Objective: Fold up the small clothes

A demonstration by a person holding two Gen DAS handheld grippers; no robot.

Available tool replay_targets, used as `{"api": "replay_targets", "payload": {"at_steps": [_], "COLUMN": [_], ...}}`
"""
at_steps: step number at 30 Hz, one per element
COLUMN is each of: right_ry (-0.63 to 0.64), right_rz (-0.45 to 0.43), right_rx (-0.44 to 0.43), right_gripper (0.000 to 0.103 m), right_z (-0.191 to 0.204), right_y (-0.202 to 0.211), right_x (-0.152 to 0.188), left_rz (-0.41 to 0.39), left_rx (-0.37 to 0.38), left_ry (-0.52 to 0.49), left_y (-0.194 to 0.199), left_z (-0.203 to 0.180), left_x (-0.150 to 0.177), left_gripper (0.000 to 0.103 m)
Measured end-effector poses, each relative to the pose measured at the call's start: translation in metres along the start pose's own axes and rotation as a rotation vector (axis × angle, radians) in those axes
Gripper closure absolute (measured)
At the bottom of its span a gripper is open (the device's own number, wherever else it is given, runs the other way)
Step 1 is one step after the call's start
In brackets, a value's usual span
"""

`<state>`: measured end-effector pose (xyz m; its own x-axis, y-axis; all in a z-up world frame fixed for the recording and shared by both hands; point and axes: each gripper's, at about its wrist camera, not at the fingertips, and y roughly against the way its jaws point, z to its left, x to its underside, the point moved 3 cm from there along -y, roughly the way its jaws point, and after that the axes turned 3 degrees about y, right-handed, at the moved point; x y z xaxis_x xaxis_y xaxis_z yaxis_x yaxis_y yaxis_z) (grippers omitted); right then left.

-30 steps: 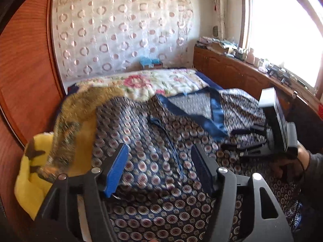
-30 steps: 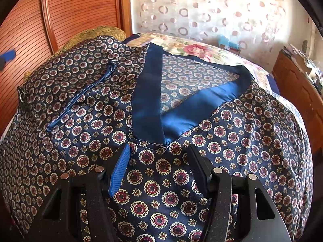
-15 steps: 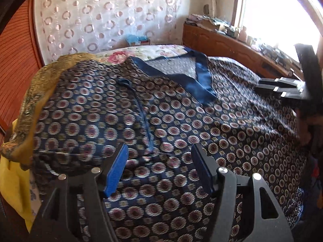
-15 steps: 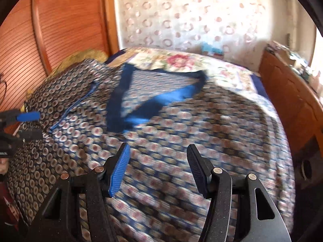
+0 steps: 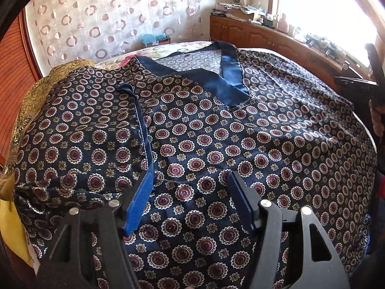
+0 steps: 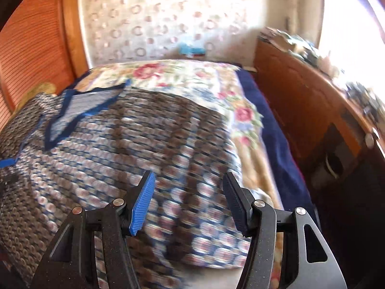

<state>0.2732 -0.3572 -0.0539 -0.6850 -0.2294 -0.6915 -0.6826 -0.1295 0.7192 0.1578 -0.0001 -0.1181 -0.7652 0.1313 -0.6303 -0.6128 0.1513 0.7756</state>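
Observation:
A navy garment point(image 5: 216, 144) printed with red and white medallions lies spread flat on the bed, its plain blue V-neck band point(image 5: 228, 77) towards the far side. My left gripper point(image 5: 190, 180) hovers open just above the cloth, beside a blue piped seam point(image 5: 144, 130), with nothing between its fingers. In the right wrist view the same garment point(image 6: 125, 144) is motion-blurred, and my right gripper point(image 6: 189, 180) stands open over its right-hand part, holding nothing. The right gripper's black body point(image 5: 370, 84) also shows at the right edge of the left wrist view.
A floral bedspread point(image 6: 192, 77) with a dark blue border lies under the garment. Gold fabric point(image 5: 31, 101) and something yellow point(image 5: 9, 216) sit at the bed's left side. A wooden cabinet point(image 6: 312, 110) runs along the right, a wooden panel point(image 6: 36, 36) on the left.
My right gripper swept to the right, from over the neckline to the garment's right side. My left gripper sank closer to the cloth and turned a little. Both stayed open.

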Motion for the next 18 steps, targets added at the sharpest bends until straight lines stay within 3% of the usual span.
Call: {"api": "replay_targets", "payload": {"at_steps": [5,13,18], "right_ry": [-0.091,-0.186,-0.208], "right_rz": [0.048,0.090,0.112], "right_rx": [0.001,-0.074,-0.125], "right_gripper": [0.043,0.044,0.057], "right_z": [-0.041,-0.067,-0.069], "right_y": [-0.006,-0.009,-0.013], "right_x": [0.027,0.048,0.054], "left_rz": [0.010,0.015,0.016], "left_rx": [0.002,0.010,0.013], "left_ry": [-0.024,-0.026,-0.025], "left_y": [-0.003,-0.006,-0.006], "left_z": [-0.004,-0.005,-0.004], "left_x": [-0.001,-0.002,-0.002], "left_gripper": [0.030,0.024,0.023]}}
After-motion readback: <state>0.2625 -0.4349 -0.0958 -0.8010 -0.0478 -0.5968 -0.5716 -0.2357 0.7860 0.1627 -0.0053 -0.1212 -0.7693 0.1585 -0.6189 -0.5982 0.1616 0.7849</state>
